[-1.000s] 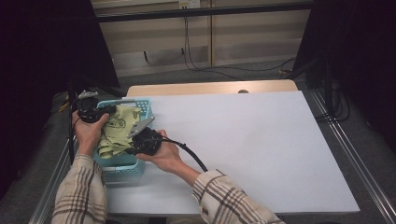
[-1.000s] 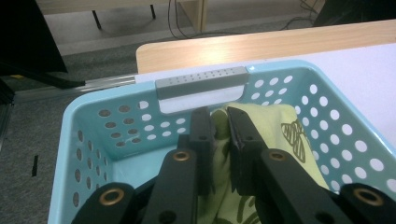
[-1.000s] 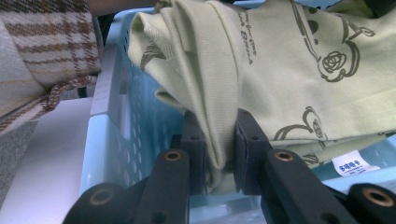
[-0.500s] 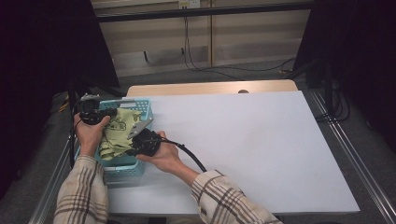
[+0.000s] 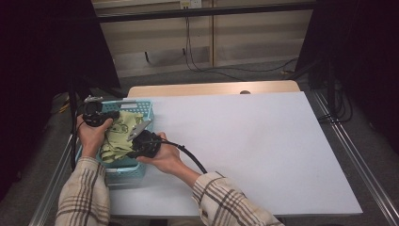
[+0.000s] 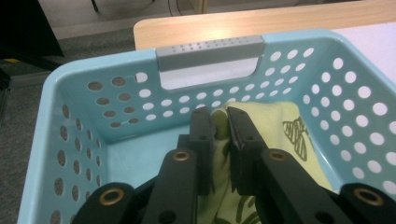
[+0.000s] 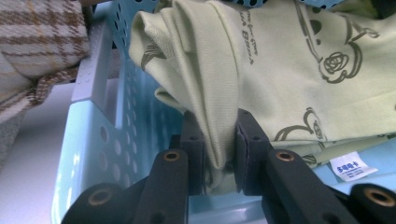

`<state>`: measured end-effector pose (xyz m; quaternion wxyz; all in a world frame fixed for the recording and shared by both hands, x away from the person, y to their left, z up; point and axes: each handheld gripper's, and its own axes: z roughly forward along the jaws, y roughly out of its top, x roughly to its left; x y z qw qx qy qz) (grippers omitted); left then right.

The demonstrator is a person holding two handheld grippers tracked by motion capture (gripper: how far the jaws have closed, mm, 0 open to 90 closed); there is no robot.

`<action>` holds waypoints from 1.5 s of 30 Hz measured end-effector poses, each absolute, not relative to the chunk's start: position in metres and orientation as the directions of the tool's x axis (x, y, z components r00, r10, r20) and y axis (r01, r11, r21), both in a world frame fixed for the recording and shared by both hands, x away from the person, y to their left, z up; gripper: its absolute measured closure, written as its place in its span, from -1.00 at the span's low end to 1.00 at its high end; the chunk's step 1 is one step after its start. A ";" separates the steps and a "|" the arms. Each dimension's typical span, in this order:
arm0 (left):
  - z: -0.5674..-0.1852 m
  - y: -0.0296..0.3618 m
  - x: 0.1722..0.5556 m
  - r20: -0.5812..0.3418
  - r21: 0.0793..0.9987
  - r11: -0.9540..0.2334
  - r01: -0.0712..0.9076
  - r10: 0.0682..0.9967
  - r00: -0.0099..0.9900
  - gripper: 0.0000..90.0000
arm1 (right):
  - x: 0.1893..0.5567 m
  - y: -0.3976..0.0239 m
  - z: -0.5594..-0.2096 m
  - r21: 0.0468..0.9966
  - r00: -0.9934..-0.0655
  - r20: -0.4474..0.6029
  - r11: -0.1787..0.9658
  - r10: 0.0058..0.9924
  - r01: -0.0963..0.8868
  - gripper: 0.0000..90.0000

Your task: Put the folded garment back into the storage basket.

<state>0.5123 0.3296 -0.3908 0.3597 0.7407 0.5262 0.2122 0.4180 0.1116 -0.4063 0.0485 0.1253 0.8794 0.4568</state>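
A pale green cloth with dark printed drawings lies bunched in a light blue perforated basket at the table's left edge. My left gripper reaches in from the basket's left side. In the left gripper view its jaws are shut on a fold of the cloth, near the basket's grey-handled end wall. My right gripper comes in from the basket's right side. Its jaws pinch another fold of the cloth above the basket floor, beside the wall.
The basket stands on a white table top that stretches off to the right, with a wooden strip along the far edge. A plaid sleeve rests by the basket's rim. A white label hangs from the cloth. Cables lie on the floor beyond.
My left gripper has shifted a little and turned to point across the basket, with the cloth still in it. The right gripper has stayed put.
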 end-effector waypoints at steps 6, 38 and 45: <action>-0.394 0.329 0.512 -0.059 0.758 -0.195 0.622 0.930 0.363 0.81 | 0.418 0.114 -0.407 0.803 -0.964 0.042 0.565 0.262 0.188 0.68; -0.402 0.332 0.511 -0.037 0.757 -0.196 0.623 0.939 0.341 0.49 | 0.419 0.116 -0.404 0.802 -0.965 0.045 0.567 0.257 0.189 0.19; -0.400 0.330 0.508 -0.031 0.765 -0.191 0.615 0.943 0.332 0.22 | 0.419 0.114 -0.402 0.809 -0.964 0.039 0.558 0.263 0.185 0.08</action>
